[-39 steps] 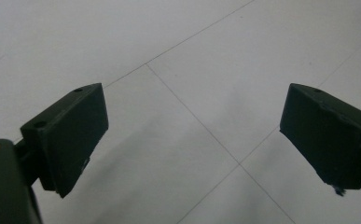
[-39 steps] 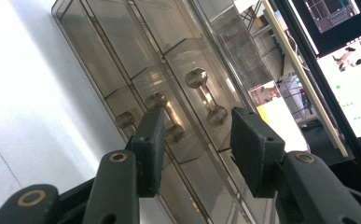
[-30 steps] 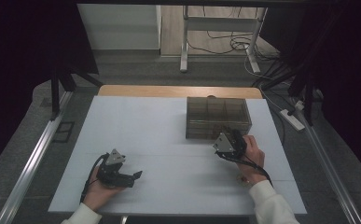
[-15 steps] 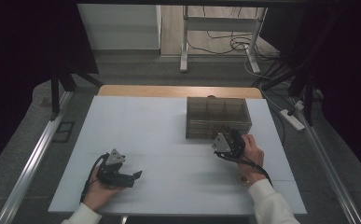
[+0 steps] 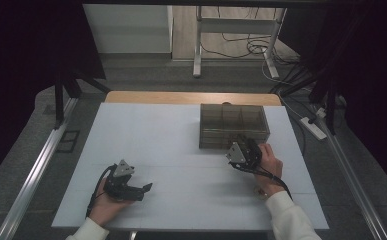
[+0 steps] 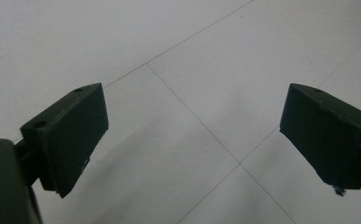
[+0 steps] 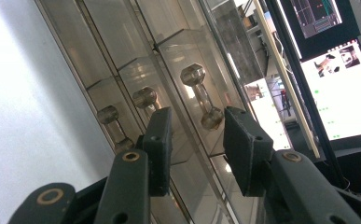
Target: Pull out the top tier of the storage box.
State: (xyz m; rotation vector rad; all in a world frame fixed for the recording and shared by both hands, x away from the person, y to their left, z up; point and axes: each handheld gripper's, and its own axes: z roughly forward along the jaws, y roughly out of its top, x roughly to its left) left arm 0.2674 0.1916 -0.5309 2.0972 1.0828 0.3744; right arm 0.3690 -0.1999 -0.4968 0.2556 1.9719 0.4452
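A smoked see-through drawer box (image 5: 233,125) stands at the back right of the white table (image 5: 181,150). My right gripper (image 5: 243,142) is at its front face, held by a hand in a white sleeve. In the right gripper view the box front (image 7: 122,37) carries dumbbell-shaped handles. One handle (image 7: 201,95) lies between the tips of my right gripper (image 7: 197,119). The jaws have just been closing and the pads still stand off the handle. My left gripper (image 5: 145,189) rests near the front left, open wide over bare table (image 6: 194,109).
The table's far strip is bare wood (image 5: 191,97). Two more handles (image 7: 145,98) (image 7: 113,126) sit on the box beside the first. Metal rails (image 5: 36,170) run along both sides of the table, and cables (image 5: 251,47) lie on the floor behind.
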